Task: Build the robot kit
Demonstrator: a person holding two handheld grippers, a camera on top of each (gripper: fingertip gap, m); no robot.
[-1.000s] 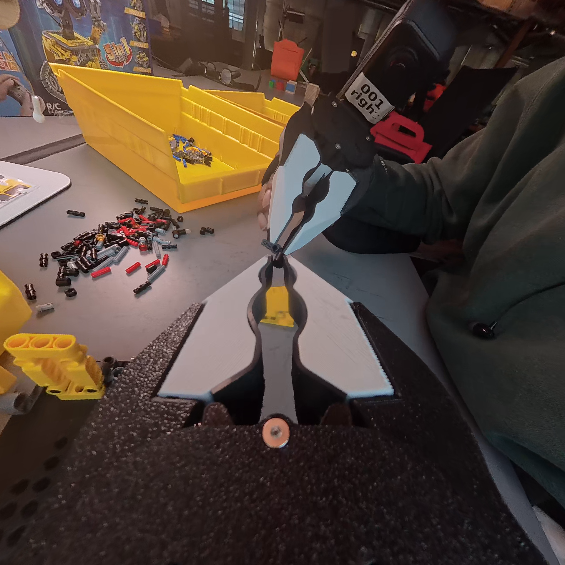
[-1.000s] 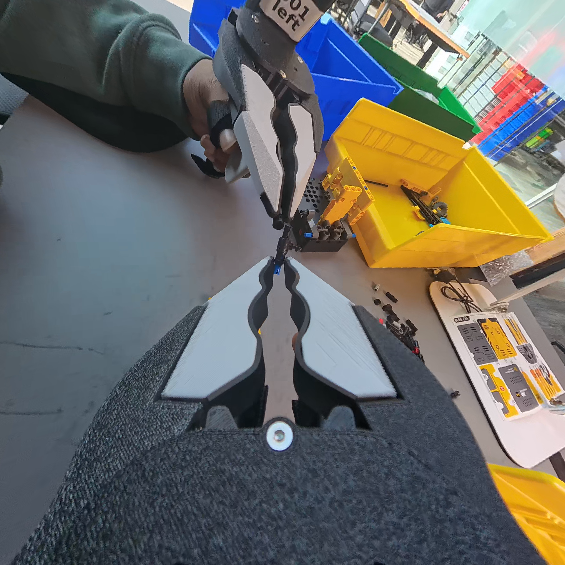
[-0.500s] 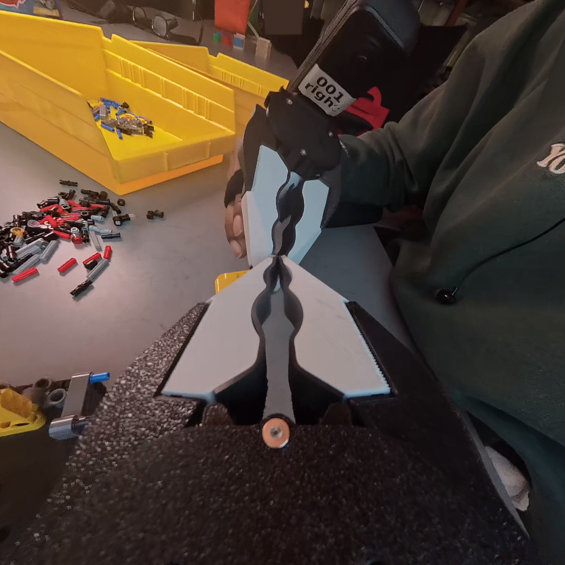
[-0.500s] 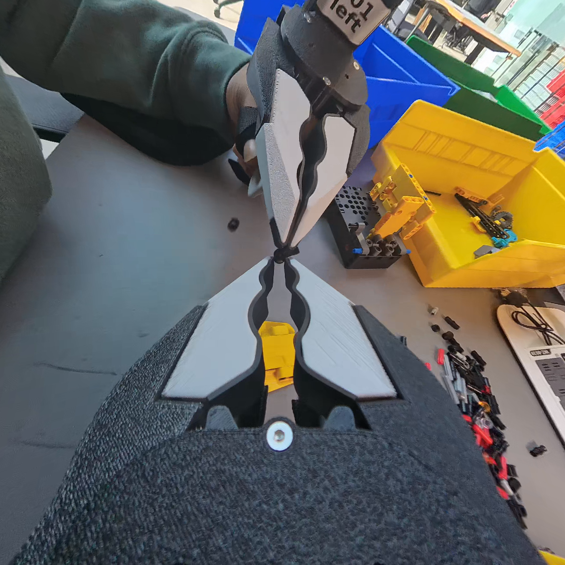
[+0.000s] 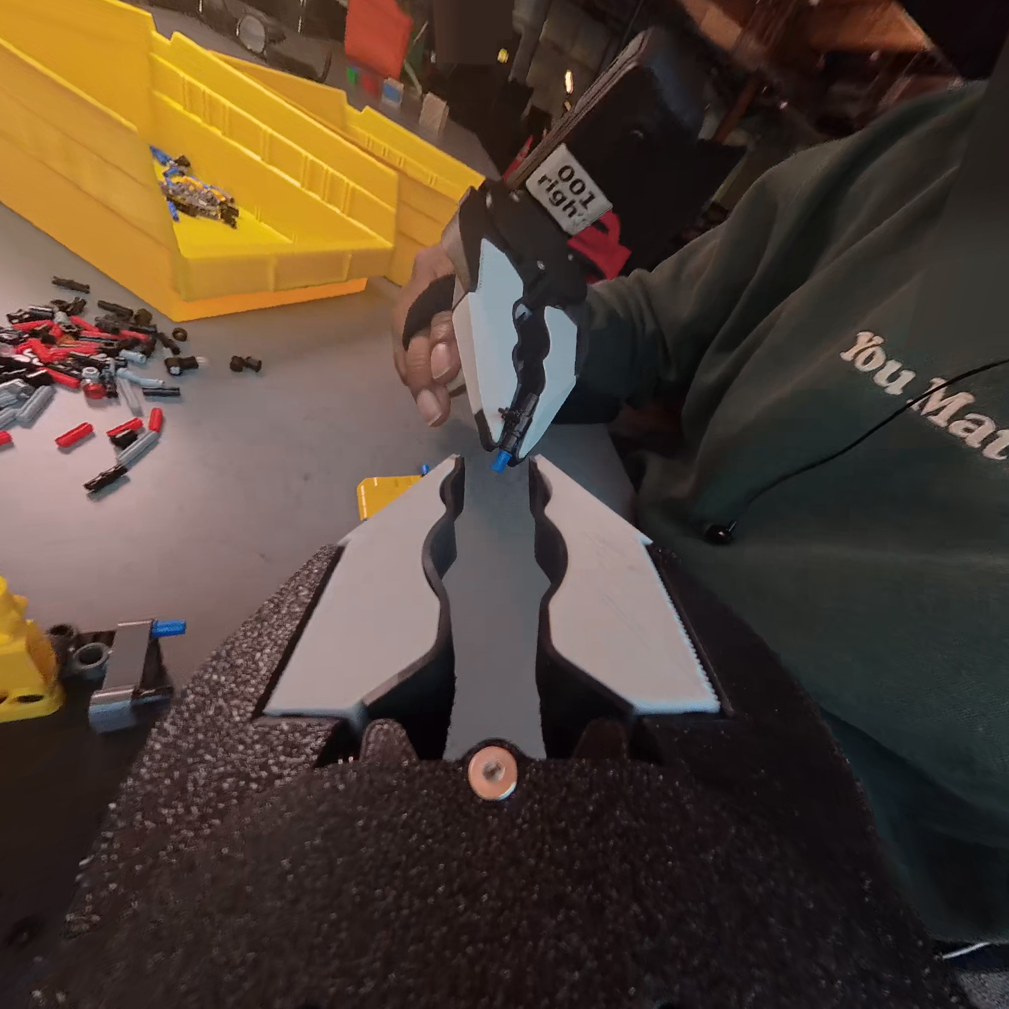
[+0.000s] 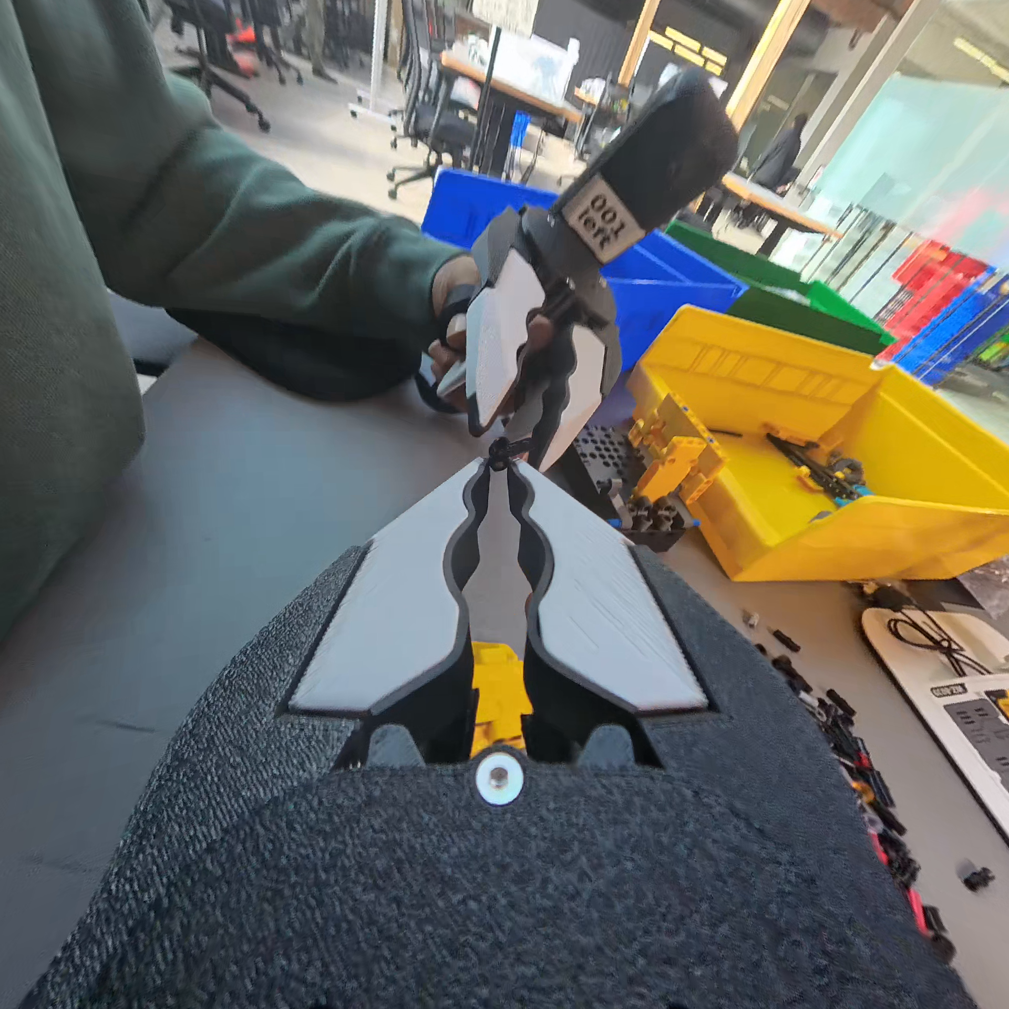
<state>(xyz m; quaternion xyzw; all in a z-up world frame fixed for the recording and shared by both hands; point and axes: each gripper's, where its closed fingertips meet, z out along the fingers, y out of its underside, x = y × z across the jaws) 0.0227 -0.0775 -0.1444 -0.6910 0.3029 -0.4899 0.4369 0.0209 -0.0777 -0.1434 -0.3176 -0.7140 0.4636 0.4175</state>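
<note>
My left gripper (image 5: 496,464) is open and empty, its tips a little apart, above the grey table (image 5: 262,491). Just beyond them my right gripper (image 5: 508,450) points down, shut on a small black connector with a blue pin end (image 5: 501,457). In the right wrist view my right gripper (image 6: 497,467) pinches the same black connector (image 6: 505,449) at its tips. The left gripper (image 6: 516,428) is open right behind it, close to the piece. A yellow brick piece (image 5: 382,494) lies on the table under both grippers and shows between the right fingers (image 6: 499,693).
Yellow bins (image 5: 273,218) stand at the back left, with a scatter of black, red and grey pins (image 5: 71,360) in front. A black perforated plate with a yellow assembly (image 6: 666,464), a yellow bin (image 6: 873,546), a blue bin (image 6: 655,284) and a printed sheet (image 6: 972,726) lie to the right. A green sleeve (image 6: 245,262) is at the left. The yellow brick piece (image 5: 382,494) is about 10 cm from both grippers' fingertips. The right camera catches it too, in the right wrist view (image 6: 512,691).
My left gripper has opened and let go of the small connector. My right gripper stays shut on it. The two grippers have drawn slightly apart.
</note>
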